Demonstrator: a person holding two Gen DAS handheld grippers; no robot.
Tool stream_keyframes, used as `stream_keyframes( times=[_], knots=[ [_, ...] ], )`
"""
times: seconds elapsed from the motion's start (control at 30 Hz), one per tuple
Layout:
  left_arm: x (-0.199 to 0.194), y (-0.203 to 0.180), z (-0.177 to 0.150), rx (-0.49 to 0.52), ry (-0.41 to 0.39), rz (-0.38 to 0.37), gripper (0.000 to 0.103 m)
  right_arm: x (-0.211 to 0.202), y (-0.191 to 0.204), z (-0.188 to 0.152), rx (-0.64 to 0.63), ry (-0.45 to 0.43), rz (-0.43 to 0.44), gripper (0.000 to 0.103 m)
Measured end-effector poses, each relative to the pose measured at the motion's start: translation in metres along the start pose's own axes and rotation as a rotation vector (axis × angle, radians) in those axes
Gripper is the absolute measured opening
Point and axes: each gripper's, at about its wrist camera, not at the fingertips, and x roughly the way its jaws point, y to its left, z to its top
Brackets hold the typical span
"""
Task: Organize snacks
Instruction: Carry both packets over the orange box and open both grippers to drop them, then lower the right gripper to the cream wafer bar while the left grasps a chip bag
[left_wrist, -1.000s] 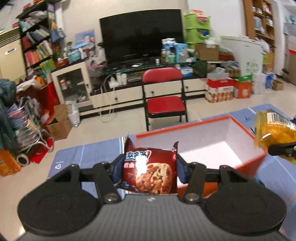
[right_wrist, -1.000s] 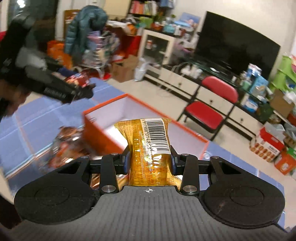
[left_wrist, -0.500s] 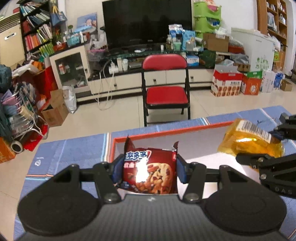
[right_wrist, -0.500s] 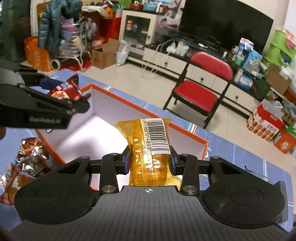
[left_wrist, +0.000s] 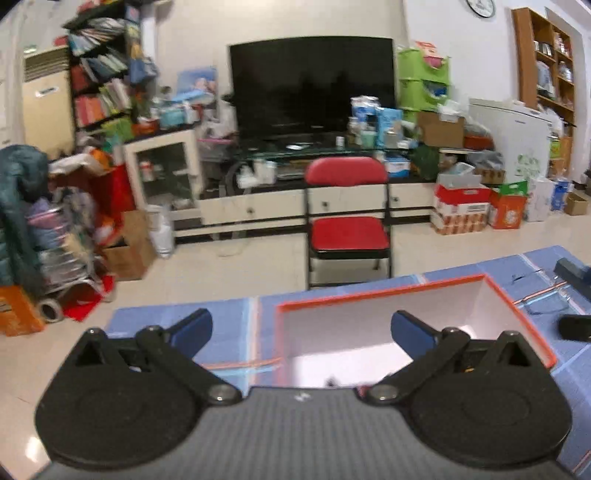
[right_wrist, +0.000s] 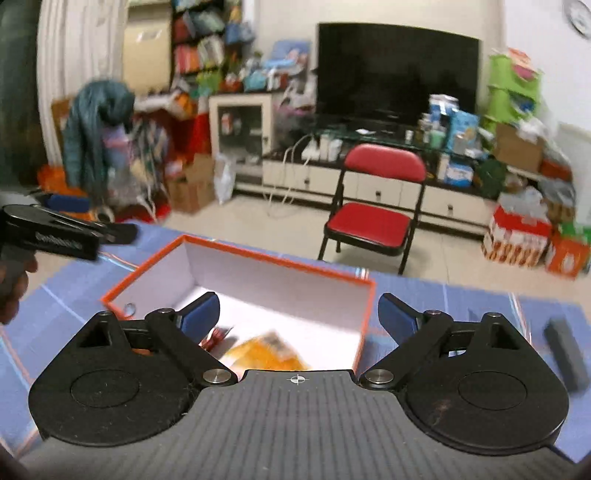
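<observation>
An orange-rimmed box (left_wrist: 517, 310) with a white inside stands on the blue table (left_wrist: 229, 332); it also shows in the right wrist view (right_wrist: 266, 258). My left gripper (left_wrist: 301, 326) is open and empty above the box's left rim. My right gripper (right_wrist: 298, 310) is open and empty over the box. A yellow snack packet (right_wrist: 264, 354) lies on the box floor below it, with a red cookie packet (right_wrist: 218, 336) just to its left. The left gripper also shows at the left in the right wrist view (right_wrist: 118, 233).
A red folding chair (left_wrist: 347, 221) stands on the floor past the table's far edge, in front of a TV stand. A dark block (right_wrist: 565, 354) lies on the table right of the box. Cluttered shelves and cartons line the room.
Both grippers have opened. The cookie packet and the yellow packet left the fingers and now lie in the box. Both grippers have risen a little.
</observation>
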Motion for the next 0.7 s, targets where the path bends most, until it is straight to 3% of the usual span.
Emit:
stream_keyframes(
  times=[0.2,0.3,0.4,0.53,0.63,0.7],
  knots=[
    [-0.054,0.053,-0.071,-0.103,0.006,0.159,0.102,-0.052,0.007,-0.088,0.082,-0.023,-0.102,0.085],
    [-0.066,0.074,-0.098,-0.174,0.039,0.253,0.102,-0.062,0.026,-0.111,0.034,-0.013,-0.144,0.085],
    [-0.066,0.083,-0.119,-0.221,0.053,0.312,0.102,-0.062,0.039,-0.127,0.085,0.014,-0.158,0.086],
    [-0.065,0.069,-0.125,-0.201,0.05,0.339,0.102,-0.056,0.056,-0.142,0.089,0.032,-0.232,0.086],
    [-0.068,0.052,-0.122,-0.136,0.004,0.309,0.102,-0.048,0.061,-0.136,0.066,0.022,-0.25,0.089],
    [-0.073,0.039,-0.119,-0.113,-0.019,0.246,0.102,-0.043,0.063,-0.137,0.043,0.025,-0.243,0.09]
  ],
)
